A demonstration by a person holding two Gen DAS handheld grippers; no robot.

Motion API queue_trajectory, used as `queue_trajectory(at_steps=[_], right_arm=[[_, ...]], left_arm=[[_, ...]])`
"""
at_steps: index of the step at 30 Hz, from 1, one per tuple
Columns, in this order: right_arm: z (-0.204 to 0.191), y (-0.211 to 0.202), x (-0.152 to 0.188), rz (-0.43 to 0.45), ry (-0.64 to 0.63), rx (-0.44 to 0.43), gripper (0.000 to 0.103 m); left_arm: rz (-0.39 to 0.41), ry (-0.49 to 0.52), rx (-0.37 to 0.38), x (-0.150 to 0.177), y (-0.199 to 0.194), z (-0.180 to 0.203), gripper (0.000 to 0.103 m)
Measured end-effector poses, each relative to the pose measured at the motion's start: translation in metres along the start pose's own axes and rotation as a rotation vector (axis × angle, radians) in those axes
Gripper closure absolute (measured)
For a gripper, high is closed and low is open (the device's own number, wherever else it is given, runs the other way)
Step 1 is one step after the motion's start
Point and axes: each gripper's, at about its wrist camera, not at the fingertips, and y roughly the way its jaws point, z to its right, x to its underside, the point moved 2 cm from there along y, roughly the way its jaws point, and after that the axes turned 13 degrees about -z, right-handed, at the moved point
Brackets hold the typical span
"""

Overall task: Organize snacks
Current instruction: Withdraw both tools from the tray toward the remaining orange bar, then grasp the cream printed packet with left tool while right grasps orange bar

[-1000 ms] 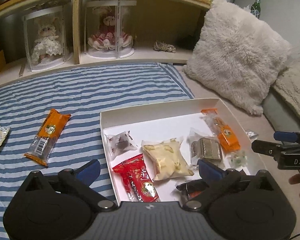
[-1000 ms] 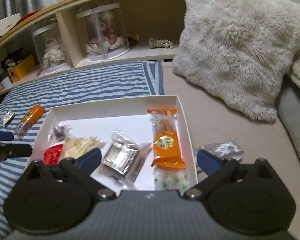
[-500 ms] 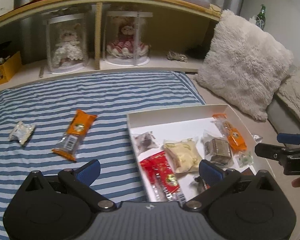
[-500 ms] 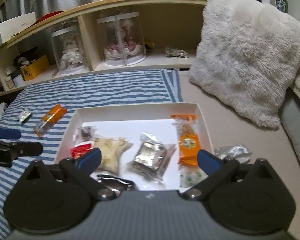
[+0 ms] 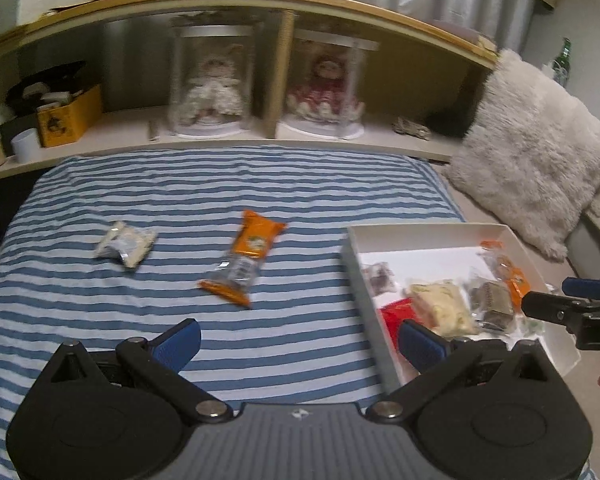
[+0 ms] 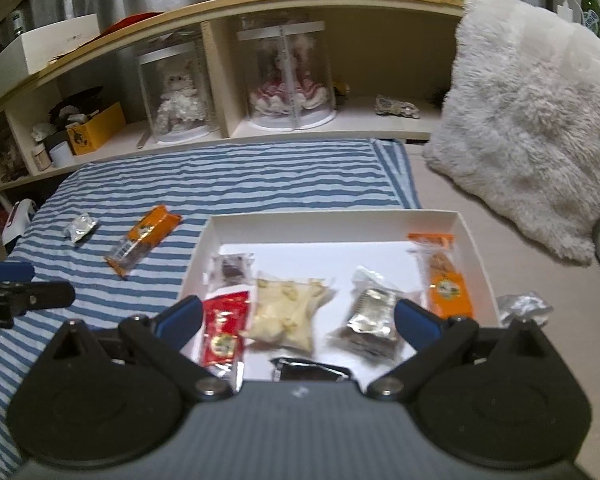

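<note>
Both tools are spread wide and hold nothing — the left gripper hangs over the striped blanket, the right gripper over the white tray. An orange snack bar and a small pale packet lie apart on the blanket. The tray holds a red packet, a yellowish bag and another orange bar — their printing is too blurred to read.

Tray sits on bed, right of striped blanket; several snack packets inside. Two packets lie on blanket, left of tray. Pillow behind tray, right.
</note>
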Motion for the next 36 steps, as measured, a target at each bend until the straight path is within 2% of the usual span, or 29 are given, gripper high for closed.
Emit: queue_trajectory(at_steps=[10, 13, 20, 28, 36], right_arm=[[-0.055, 0.014, -0.015, 0.006, -0.022, -0.061, 0.001], [-0.07, 0.022, -0.021, 0.005, -0.021, -0.082, 0.001], [-0.109, 0.049, -0.034, 0.019, -0.012, -0.13, 0.001], [-0.142, 0.094, -0.052, 0.028, 0.07, -0.183, 0.001], [-0.148, 0.155, -0.057, -0.023, 0.217, -0.262, 0.02]], left_arm=[[0.042, -0.117, -0.027, 0.003, -0.009, -0.064, 0.0], [0.063, -0.132, -0.056, 0.003, -0.009, -0.081, 0.0], [0.089, -0.169, -0.136, 0.0, 0.004, -0.118, 0.0], [0.1, -0.29, -0.144, -0.009, 0.027, -0.154, 0.0], [0.101, -0.369, -0.123, -0.018, 0.059, -0.17, 0.0]])
